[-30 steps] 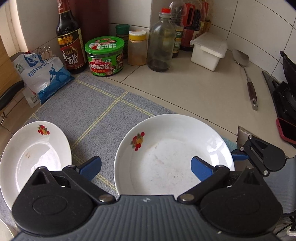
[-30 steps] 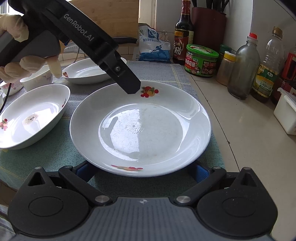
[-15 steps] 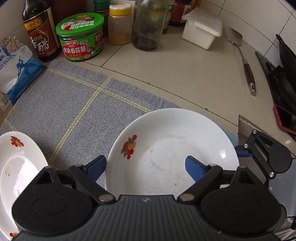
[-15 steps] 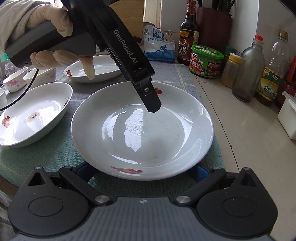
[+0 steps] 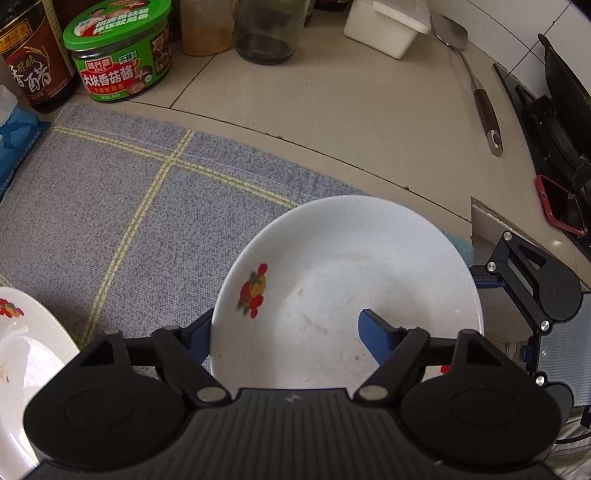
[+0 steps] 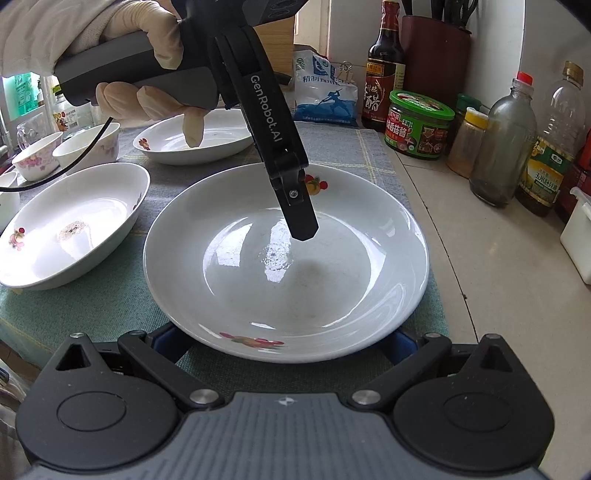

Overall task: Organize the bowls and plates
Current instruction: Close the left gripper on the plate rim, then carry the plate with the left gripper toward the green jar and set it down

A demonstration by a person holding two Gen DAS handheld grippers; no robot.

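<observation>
On the far left of the right wrist view stand two small bowls with flower prints, close together at the edge of the cloth; next to them lies an oval dish, and behind it a second shallow dish; all of them sit apart from each other, so the stacking does not seem to be started.

In the middle is the round plate, flat on the cloth; the left gripper comes down over its far rim, held by a gloved hand. Its jaws have just been closing; one blue finger is inside the plate and the other is outside the rim, so the rim is between them, but the pads do not look to press it yet; the gripper counts as open.

The right gripper waits at the near rim of the same plate; its blue fingers are spread wide, mostly hidden under the rim, and they hold nothing.

On the right, on the bare counter, stand a green jar, bottles and a white box; these are not part of the task.

By judgement the work is at an early stage: the first plate is about to be gripped, and everything else remains to be gathered.
</observation>
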